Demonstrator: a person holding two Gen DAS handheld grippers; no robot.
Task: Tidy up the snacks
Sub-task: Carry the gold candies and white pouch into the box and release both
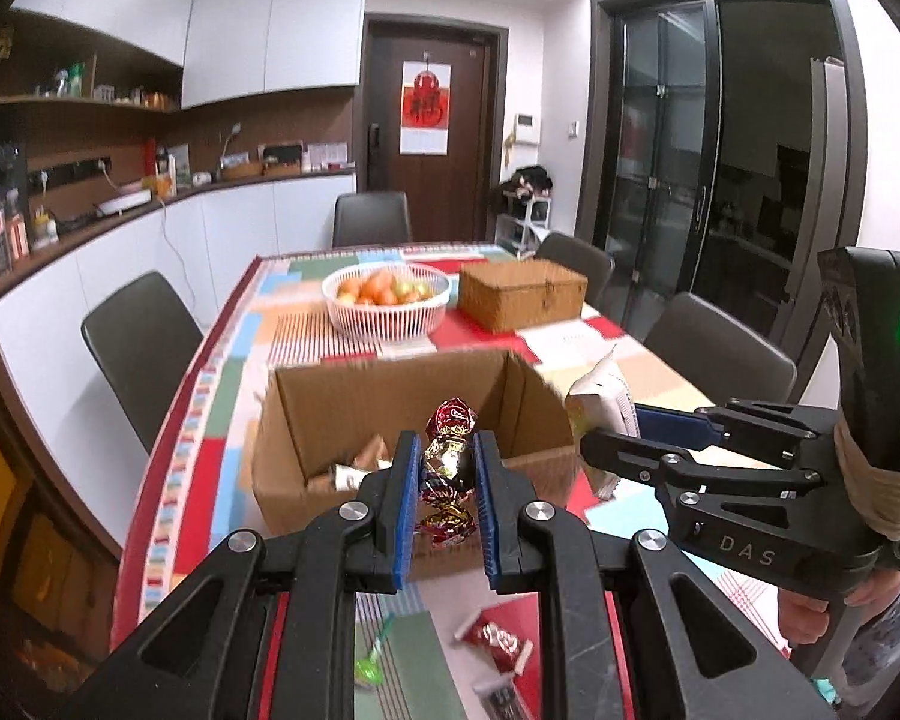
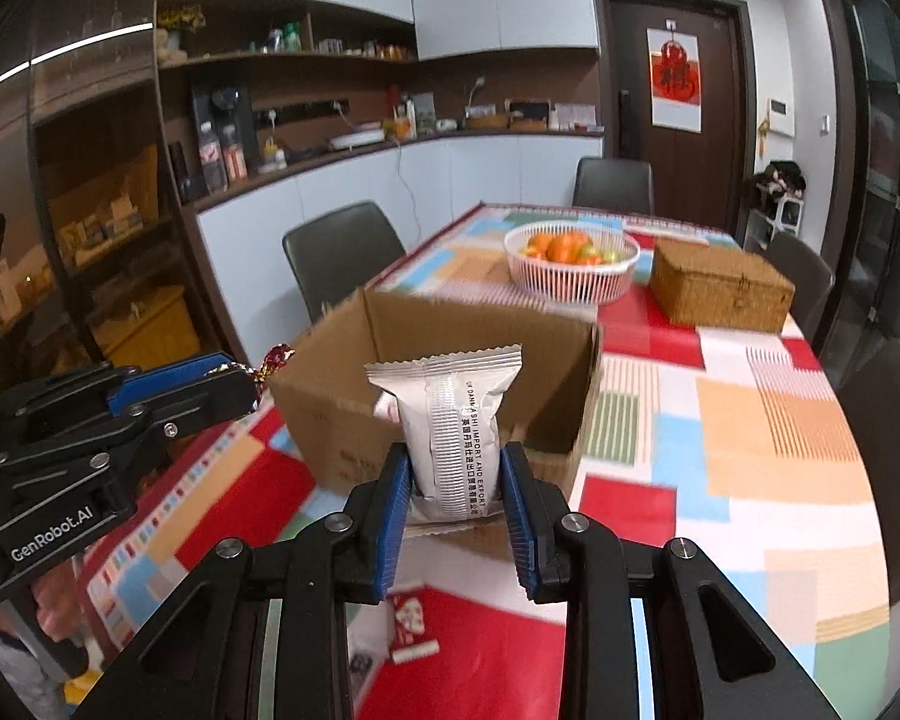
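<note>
1. Left wrist view: my left gripper is closed down on a red-and-gold foil-wrapped candy string, blue pads pinching its middle. It hangs over the near wall of the open brown cardboard box, w/ some packets inside at the bottom, hard to make out.
2. Right wrist view: my right gripper is clamped narrow on a silver-white snack pouch w/ printed text, held upright just in front of the same box.
3. Around: white wire basket of orange fruit and woven brown lidded box sit beyond the carton on the patchwork-coloured tablecloth, well apart from both claws. Grey chairs ring the table.
4. Only the left cam shows a red snack packet and a green wrapper on the cloth below my fingers; the right cam shows small red-white packets instead.
5. Each cam catches the other gripper side-on: right one w/ pouch mostly hidden, left one w/ only the candy's tip poking out.
6. Box interior is blocked in the right view by the pouch; the near table edge is cut off by my own claws.
</note>
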